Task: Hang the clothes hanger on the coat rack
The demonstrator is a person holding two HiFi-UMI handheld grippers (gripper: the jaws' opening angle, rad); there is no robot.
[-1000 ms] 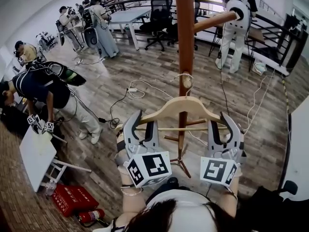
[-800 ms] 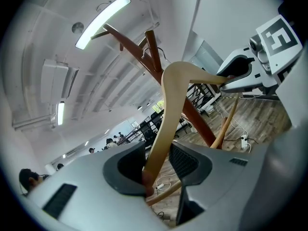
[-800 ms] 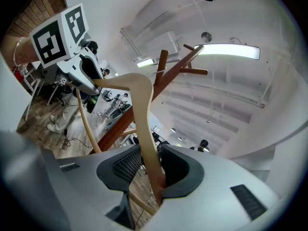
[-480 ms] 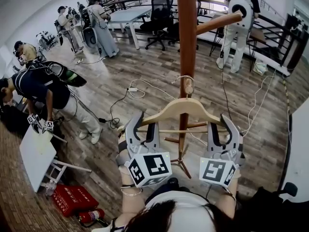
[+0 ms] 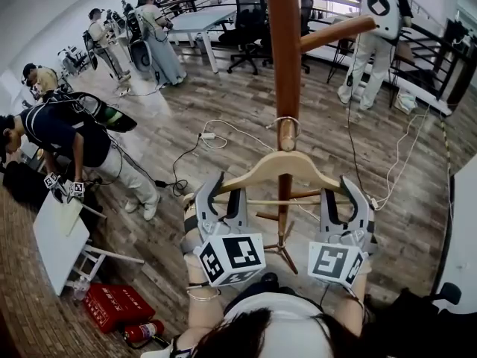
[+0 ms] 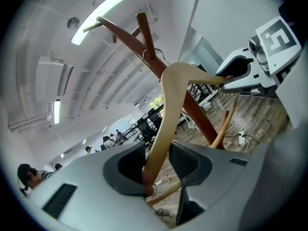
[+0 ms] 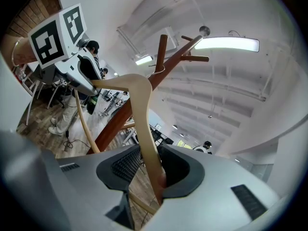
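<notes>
An open office with a plank floor (image 5: 246, 99), cables trailing across it. At far left a person (image 5: 63, 136) bends over a white table (image 5: 56, 245).

The left gripper (image 5: 222, 194) is clamped on the left end of the hanger (image 5: 287, 162); its own view shows the pale wooden arm pinched between the two pads. The hanger is level and hangs high off the floor, right against the rack (image 5: 282, 51), whose brown pole runs up the middle of the head view. The hook (image 5: 277, 119) loops round a short upward peg (image 5: 287, 134) on the pole; both gripper views also show the wire at that peg, so it looks seated, though I cannot tell whether it bears the weight.

The right gripper (image 5: 341, 194) is closed the same way on the hanger's right end. Beyond it, at upper right, another person (image 5: 376, 21) stands by a railing.

By my reading, the hanging itself is about done. What remains is to let go with both grippers, draw back, and see that the hanger stays on the peg.
</notes>
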